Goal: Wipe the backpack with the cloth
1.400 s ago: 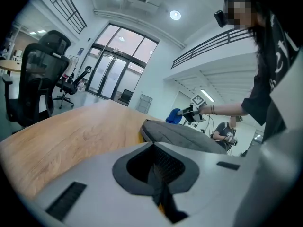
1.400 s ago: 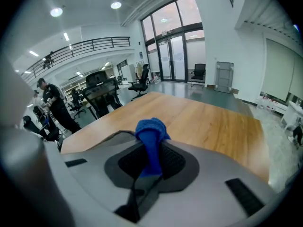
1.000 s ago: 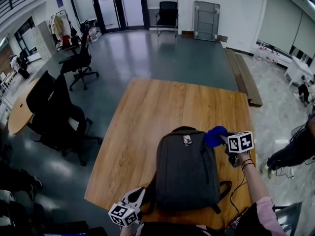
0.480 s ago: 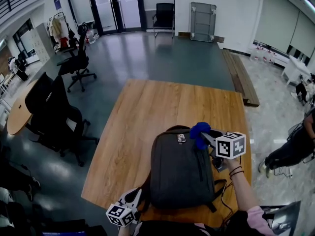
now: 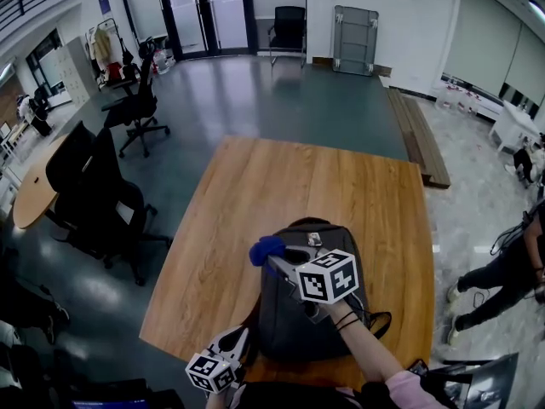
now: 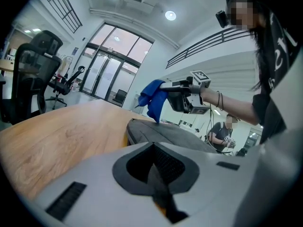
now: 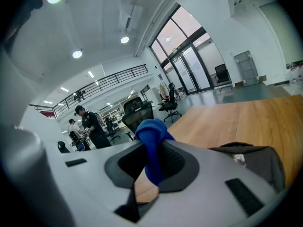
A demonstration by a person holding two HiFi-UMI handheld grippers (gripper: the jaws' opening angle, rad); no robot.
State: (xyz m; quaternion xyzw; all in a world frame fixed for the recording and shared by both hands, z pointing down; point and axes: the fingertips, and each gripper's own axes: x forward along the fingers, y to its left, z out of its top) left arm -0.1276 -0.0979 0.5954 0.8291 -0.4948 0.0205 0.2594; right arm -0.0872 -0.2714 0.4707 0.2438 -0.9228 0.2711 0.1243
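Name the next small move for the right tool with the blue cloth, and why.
Probably drag the blue cloth toward the person down the dark grey backpack: the right tool grips it at the bag's far-left corner, its tip touching the fabric, most of the panel lies nearer, and the left tool pinches a dark strap.

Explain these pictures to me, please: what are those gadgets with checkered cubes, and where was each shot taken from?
No robot here: a person holds a two-jaw gripper in each hand; the marker cubes are part of them. The top-down picture comes from a camera on the person's head; the other two come from cameras riding on the grippers, looking along their jaws. A dark grey backpack lies on the wooden table. The right gripper is shut on a blue cloth at the backpack's far left corner. The left gripper is shut on what looks like a dark strap.
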